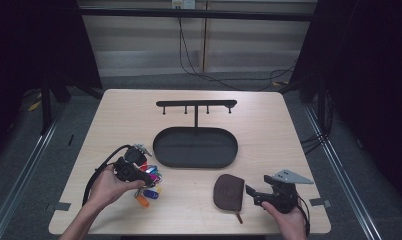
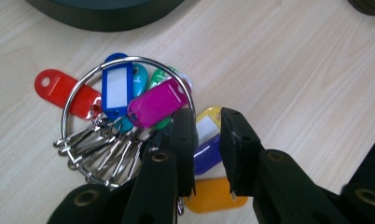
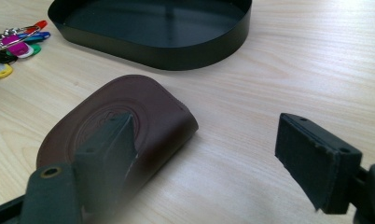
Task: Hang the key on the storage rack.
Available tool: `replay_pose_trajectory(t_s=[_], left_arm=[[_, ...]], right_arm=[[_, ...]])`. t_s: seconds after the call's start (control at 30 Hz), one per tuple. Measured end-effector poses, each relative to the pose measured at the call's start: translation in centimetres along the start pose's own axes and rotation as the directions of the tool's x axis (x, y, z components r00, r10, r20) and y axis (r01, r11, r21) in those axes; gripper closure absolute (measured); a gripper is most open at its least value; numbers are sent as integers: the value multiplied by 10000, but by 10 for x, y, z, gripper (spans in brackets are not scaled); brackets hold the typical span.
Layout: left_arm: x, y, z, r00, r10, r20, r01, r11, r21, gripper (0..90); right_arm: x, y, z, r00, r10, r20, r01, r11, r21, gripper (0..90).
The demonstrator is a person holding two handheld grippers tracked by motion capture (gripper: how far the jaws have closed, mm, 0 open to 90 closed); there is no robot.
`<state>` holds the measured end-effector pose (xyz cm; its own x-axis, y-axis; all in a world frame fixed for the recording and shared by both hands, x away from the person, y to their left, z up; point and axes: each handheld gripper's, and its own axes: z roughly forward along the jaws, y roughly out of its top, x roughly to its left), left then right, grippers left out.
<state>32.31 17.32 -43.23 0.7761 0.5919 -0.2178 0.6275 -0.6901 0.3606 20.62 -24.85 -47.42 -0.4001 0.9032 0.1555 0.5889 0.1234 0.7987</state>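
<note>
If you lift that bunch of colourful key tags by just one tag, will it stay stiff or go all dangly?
Probably dangly: the key tags hang from a metal ring by small loose clips, so the rest would likely swing and clink below. They look like thin plastic, so probably light. The glossy tags may slip in the left gripper, whose fingers straddle the yellow one.

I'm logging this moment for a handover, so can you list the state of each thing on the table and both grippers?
Key ring: flat on the table, coloured tags fanned out.
Left gripper: fingers narrowed above the tags, not yet pressing any.
Right gripper: open, beside the pouch.
Brown pouch: lying flat, untouched.
Black tray: empty.
Hook rack: upright, nothing hung.
</note>
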Motion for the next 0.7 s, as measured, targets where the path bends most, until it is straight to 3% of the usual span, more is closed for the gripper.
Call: replay_pose_trajectory(t_s=[0.23,0.4,0.7], left_arm=[[5,-2,11,9999,-38,148,33,9995,330,775],[9,-3,17,9998,-172,87,168,9986,500,767],[9,1,28,10000,-61,-10,61,9953,964,780]], right_arm=[[0,0,0,10000,0,15,0,10000,28,201],[0,0,1,10000,10,-8,-9,10000,51,201],[0,0,1,10000,59,-5,-59,9999,91,201]])
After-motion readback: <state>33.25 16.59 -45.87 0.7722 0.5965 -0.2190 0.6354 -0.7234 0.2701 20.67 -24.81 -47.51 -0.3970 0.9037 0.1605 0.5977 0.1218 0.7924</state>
